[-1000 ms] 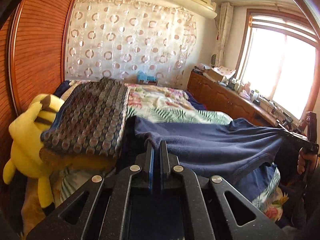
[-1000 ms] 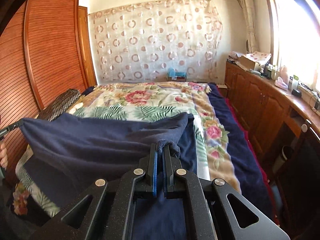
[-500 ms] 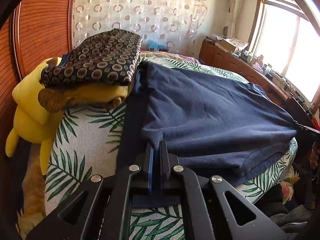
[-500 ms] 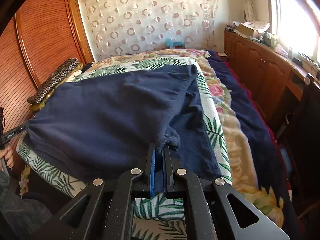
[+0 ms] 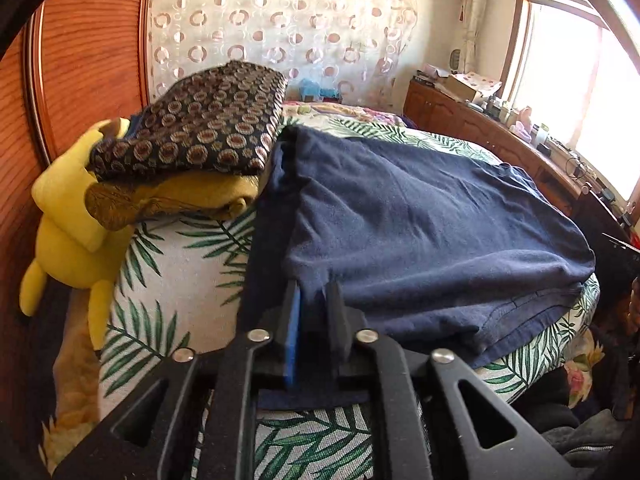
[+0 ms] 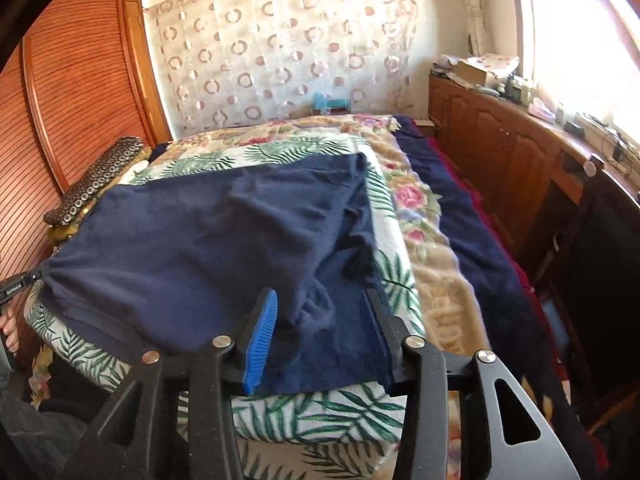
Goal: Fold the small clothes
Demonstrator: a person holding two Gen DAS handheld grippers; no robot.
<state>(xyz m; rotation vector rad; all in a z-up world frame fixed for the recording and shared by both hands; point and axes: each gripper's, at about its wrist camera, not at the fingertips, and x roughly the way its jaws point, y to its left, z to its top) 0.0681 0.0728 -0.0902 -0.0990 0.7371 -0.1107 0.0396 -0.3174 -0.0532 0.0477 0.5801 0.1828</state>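
Note:
A navy garment (image 5: 420, 232) lies folded over on itself on the leaf-print bedcover (image 5: 184, 280). My left gripper (image 5: 314, 286) sits at its near left corner. Its jaws are opening, a narrow gap shows, and the cloth corner rests loosely between the fingers. In the right wrist view the same navy garment (image 6: 200, 248) spreads to the left. My right gripper (image 6: 320, 296) is at its near right corner with jaws opening wide. Cloth lies between the pads (image 6: 262, 336) and they do not press on it. The left gripper (image 6: 16, 284) shows at the far left edge.
A patterned folded cloth (image 5: 200, 128) rests on a yellow plush toy (image 5: 68, 216) by the wooden wardrobe (image 5: 80, 60). A floral blanket (image 6: 424, 216) and a dark blue blanket (image 6: 480, 240) lie to the right, beside a wooden cabinet (image 6: 500, 152). A hand (image 6: 8, 328) shows at the left edge.
Both grippers came down and laid the garment's raised edge over onto the bed. Both sets of jaws, shut on cloth before, have parted, the right much wider.

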